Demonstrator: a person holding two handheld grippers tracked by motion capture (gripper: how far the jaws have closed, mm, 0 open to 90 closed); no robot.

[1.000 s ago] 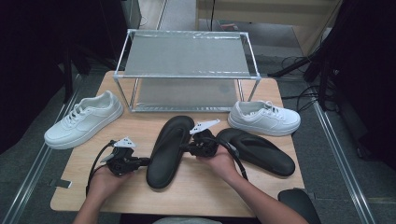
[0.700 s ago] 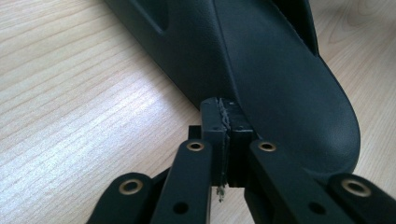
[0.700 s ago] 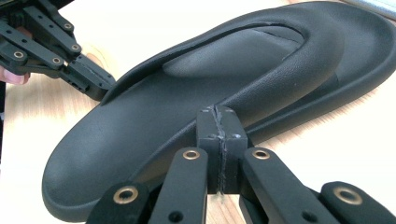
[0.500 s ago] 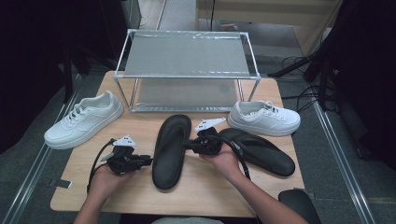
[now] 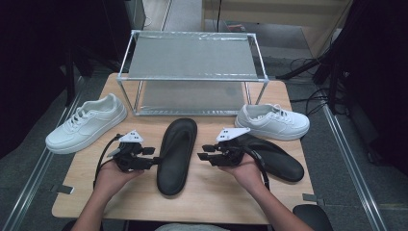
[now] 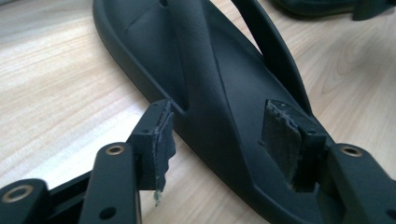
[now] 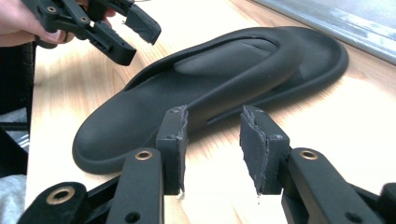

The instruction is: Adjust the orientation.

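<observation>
- Jaws on both grippers have just been opening: your left gripper (image 5: 153, 159) gapes wide with the black sandal (image 5: 177, 154) between its pads, untouched; your right gripper (image 5: 204, 156) stands half open, empty.
- Released, the sandal lies flat at the table's (image 5: 216, 192) centre, straighter than a second ago, seemingly placed.
- No readable brand or writing.

On the table (image 5: 211, 197) in front of me, one flip-flop (image 5: 176, 155) lies lengthwise at the middle, between my left gripper (image 5: 155, 160) and my right gripper (image 5: 203, 157), touching neither. A second flip-flop (image 5: 276, 159) lies to the right, beneath my right hand (image 5: 243, 168). Behind them stands a two-tier rack (image 5: 192, 72). One sneaker (image 5: 86, 123) rests left of the rack, another sneaker (image 5: 272, 122) at its front right corner.
</observation>
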